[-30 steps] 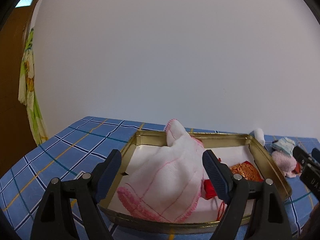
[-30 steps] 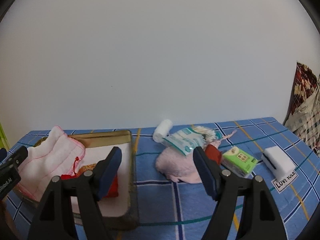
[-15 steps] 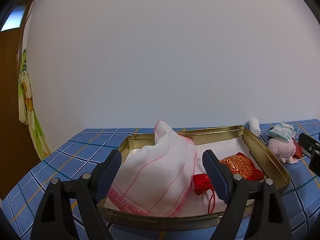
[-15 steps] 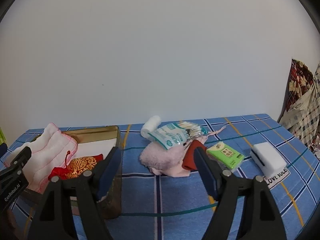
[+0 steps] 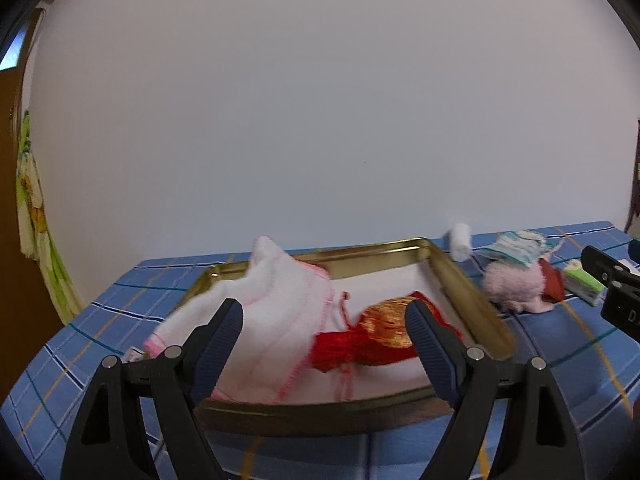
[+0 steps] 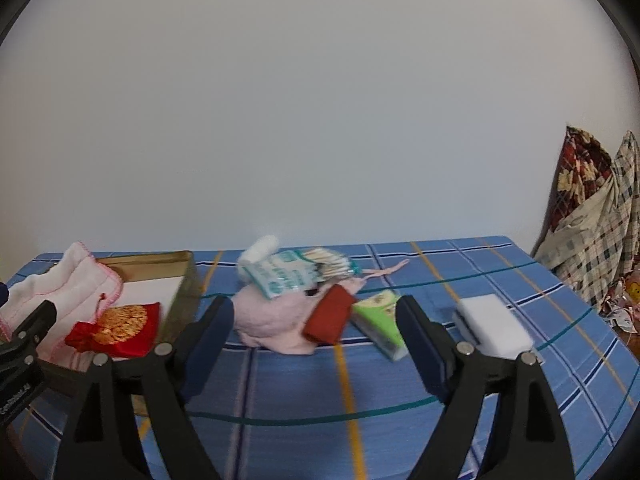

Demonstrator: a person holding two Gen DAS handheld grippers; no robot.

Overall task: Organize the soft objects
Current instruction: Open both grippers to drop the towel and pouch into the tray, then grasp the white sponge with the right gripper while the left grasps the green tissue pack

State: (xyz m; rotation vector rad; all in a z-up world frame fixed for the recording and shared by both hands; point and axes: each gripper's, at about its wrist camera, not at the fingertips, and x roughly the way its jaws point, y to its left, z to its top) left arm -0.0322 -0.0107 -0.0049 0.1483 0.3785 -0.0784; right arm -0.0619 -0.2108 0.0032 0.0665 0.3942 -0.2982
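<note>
Both pairs of tongs, the left tongs (image 5: 322, 350) and the right tongs (image 6: 314, 344), stand wide apart and hold nothing, while the shallow gold metal tray (image 5: 466, 292) on the blue checked table (image 6: 440, 360) already holds a white pink-edged cloth (image 5: 280, 312) and a red and gold drawstring pouch (image 5: 380, 334). Just right of that tray the fluffy pink fabric heap (image 6: 272, 322) lies with a crinkly white and teal packet (image 6: 288, 276) on top and a small rust-red pad (image 6: 330, 316) leaning against it. A grab at the heap, I reckon, could tip both loose, or catch only fluff and let it sag out short of the tray.
</note>
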